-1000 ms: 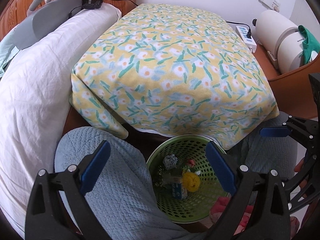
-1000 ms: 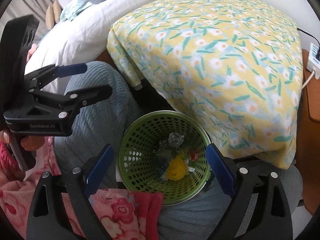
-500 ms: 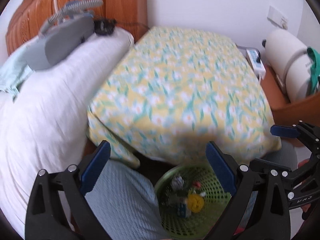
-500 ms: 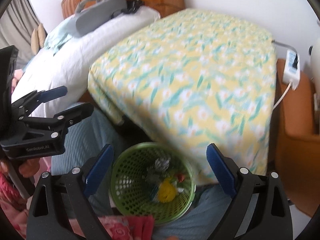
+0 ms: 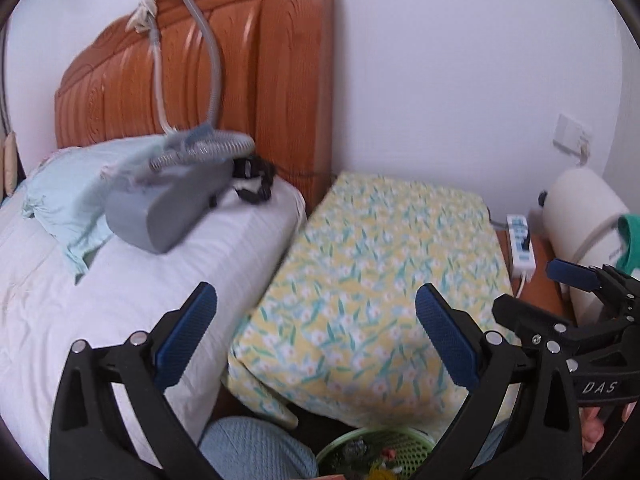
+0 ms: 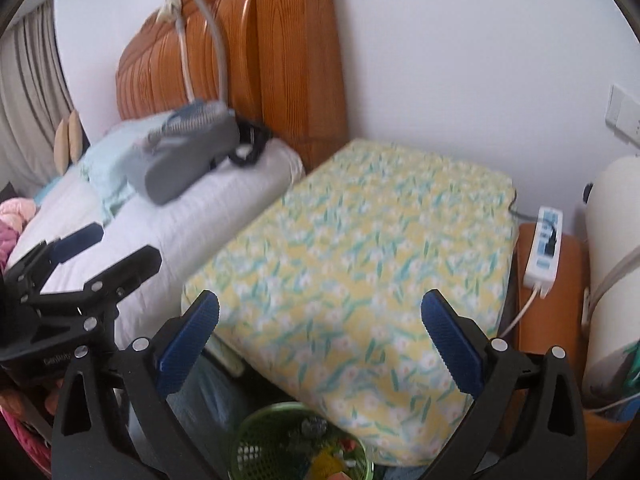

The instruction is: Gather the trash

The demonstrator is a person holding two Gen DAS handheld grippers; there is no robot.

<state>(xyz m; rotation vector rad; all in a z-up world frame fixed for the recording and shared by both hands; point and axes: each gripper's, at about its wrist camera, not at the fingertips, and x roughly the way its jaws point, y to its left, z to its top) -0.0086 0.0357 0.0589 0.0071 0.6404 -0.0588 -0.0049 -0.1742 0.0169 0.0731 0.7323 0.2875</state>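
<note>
A green mesh basket [image 5: 362, 440] stands on the floor between the person's knees, cut off by the bottom edge; crumpled foil and yellow trash [image 6: 322, 462] lie in the basket [image 6: 260, 436]. My left gripper [image 5: 316, 300] is open and empty, high above the basket and facing the floral cover. My right gripper [image 6: 320, 304] has its jaws opening wide, with nothing between them. Each gripper also shows in the other's view: the right gripper [image 5: 534, 292] at the right edge, the left gripper [image 6: 116, 250] at the left edge, both empty.
A yellow floral cloth covers a low stand [image 5: 380, 280] beside the bed [image 5: 120, 300]. A grey machine with a hose [image 5: 172, 204] lies on the pillow by the wooden headboard [image 5: 248, 80]. A power strip [image 6: 546, 244] and a white cylinder [image 5: 584, 208] stand at the right.
Both grippers have risen and tilted up. The basket has slid to the bottom edge of both views, and the headboard and wall have come into sight. Nothing was picked up.
</note>
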